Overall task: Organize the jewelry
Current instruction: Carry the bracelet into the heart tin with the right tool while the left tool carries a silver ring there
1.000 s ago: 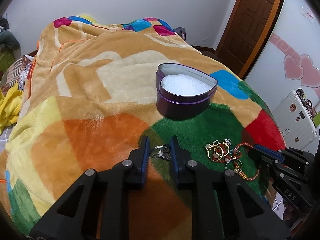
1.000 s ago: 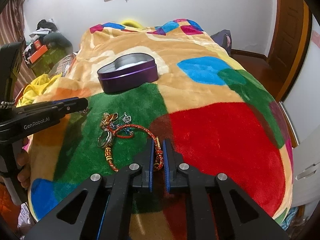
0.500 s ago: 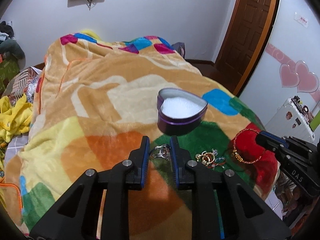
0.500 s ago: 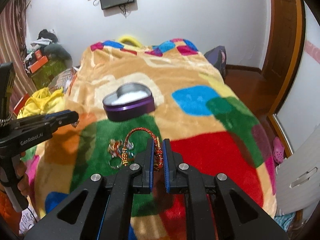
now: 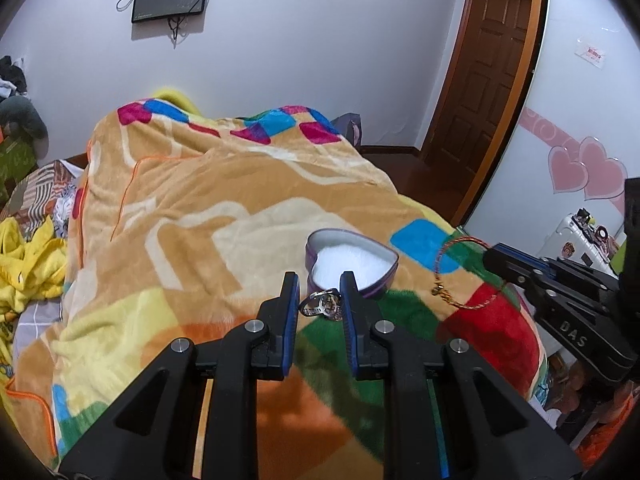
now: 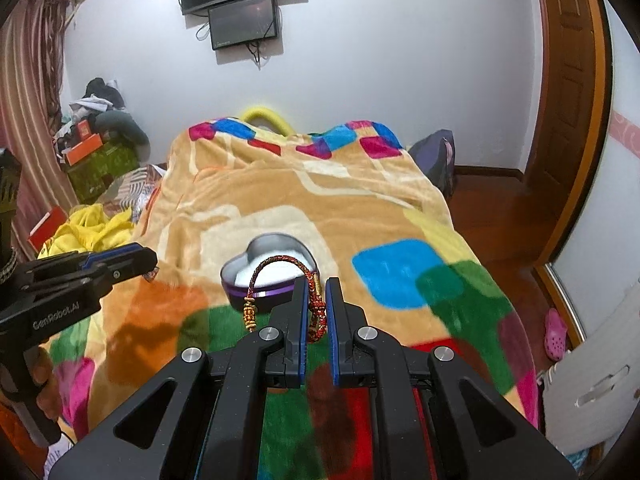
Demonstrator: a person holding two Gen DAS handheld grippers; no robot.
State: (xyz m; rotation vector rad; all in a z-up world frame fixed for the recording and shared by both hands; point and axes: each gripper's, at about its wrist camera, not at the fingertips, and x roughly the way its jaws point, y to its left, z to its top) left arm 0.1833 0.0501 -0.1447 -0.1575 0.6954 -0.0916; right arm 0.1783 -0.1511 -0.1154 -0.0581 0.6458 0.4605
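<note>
A purple heart-shaped tin point(image 5: 352, 262) with white foam inside sits open on the patchwork blanket point(image 5: 200, 220); it also shows in the right wrist view point(image 6: 270, 270). My left gripper point(image 5: 319, 294) is shut on a silver ring point(image 5: 322, 305) and holds it in the air just short of the tin. My right gripper point(image 6: 316, 300) is shut on a red braided bracelet point(image 6: 280, 276) with gold beads, which loops up in front of the tin. The bracelet also hangs from the right gripper in the left wrist view point(image 5: 460, 272). The jewelry left on the blanket is hidden.
The bed fills the middle of both views. Yellow clothes point(image 5: 28, 264) lie at its left. A wooden door point(image 5: 488, 80) and white luggage point(image 5: 580, 240) stand at the right. A wall monitor point(image 6: 244, 20) hangs behind the bed.
Both grippers have risen off the blanket with their pieces, the ring on the left and the bracelet on the right. The tin now sits lower and smaller in both views.
</note>
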